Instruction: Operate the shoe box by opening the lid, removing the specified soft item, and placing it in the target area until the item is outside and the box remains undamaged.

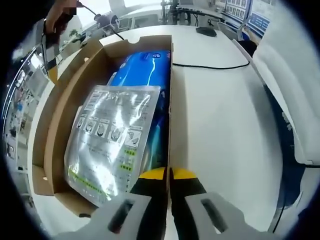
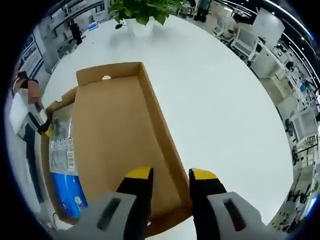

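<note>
Left gripper view shows the shoe box (image 1: 55,165) open on the white tabletop (image 1: 225,125), so the lid step looks done, while the removal has not begun: the contents lie inside. On top is a silvery foil pouch (image 1: 112,140) printed with small pictograms, and under it a blue soft pack (image 1: 145,75) reaching toward the far end of the box. Which of the two is the specified soft item cannot be told from the pictures. The left gripper (image 1: 169,175) has its yellow-tipped fingers (image 1: 150,175) drawn together on the box's right wall, apparently pinching that cardboard edge. A black cable (image 1: 210,66) runs across the tabletop beyond the box.

In the right gripper view the raised lid (image 2: 115,130) shows its plain brown inner face, with the pouch and blue pack visible at its left. The right gripper (image 2: 171,176) straddles the lid's side wall near the corner, fingers (image 2: 139,175) apart on either side of it; whether they press it cannot be told. A potted plant (image 2: 142,12) stands at the far edge. What remains is lifting the item out and setting it down.
</note>
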Action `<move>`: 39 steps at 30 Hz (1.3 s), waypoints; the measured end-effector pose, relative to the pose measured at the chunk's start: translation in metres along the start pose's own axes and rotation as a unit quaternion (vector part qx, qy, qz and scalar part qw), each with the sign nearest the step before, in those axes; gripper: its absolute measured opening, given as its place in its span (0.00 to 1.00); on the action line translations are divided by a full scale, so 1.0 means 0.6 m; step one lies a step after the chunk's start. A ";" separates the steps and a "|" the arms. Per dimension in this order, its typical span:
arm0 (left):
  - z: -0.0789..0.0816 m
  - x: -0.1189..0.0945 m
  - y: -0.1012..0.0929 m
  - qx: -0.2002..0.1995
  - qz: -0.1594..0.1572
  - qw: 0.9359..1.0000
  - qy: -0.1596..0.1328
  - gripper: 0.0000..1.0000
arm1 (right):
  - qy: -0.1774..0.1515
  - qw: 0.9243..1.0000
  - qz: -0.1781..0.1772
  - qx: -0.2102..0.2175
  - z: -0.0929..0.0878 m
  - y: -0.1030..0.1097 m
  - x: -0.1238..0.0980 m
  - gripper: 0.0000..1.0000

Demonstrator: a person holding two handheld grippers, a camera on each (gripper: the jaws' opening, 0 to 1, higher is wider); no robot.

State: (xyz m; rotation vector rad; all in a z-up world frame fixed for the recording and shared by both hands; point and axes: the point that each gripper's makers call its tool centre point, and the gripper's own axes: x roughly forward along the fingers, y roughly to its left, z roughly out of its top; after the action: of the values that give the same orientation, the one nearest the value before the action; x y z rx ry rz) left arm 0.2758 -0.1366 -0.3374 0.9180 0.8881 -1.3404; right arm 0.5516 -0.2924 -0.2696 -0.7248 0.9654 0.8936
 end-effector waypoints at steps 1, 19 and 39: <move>0.000 -0.001 0.000 0.001 0.000 1.000 0.000 0.01 | -0.001 1.000 -0.002 0.000 0.001 0.002 -0.004 0.32; -0.001 0.000 0.000 0.003 0.006 1.000 0.002 0.01 | -0.029 0.999 -0.023 0.033 0.036 0.037 -0.043 0.68; -0.001 0.001 0.001 0.000 0.006 1.000 0.003 0.01 | -0.111 0.979 -0.086 0.145 0.019 0.023 -0.154 0.69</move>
State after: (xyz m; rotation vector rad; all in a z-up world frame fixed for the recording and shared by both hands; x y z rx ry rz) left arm 0.2764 -0.1365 -0.3383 0.9264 0.8858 -1.3271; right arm 0.5174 -0.3045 -0.1827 -0.4403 0.7985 0.6498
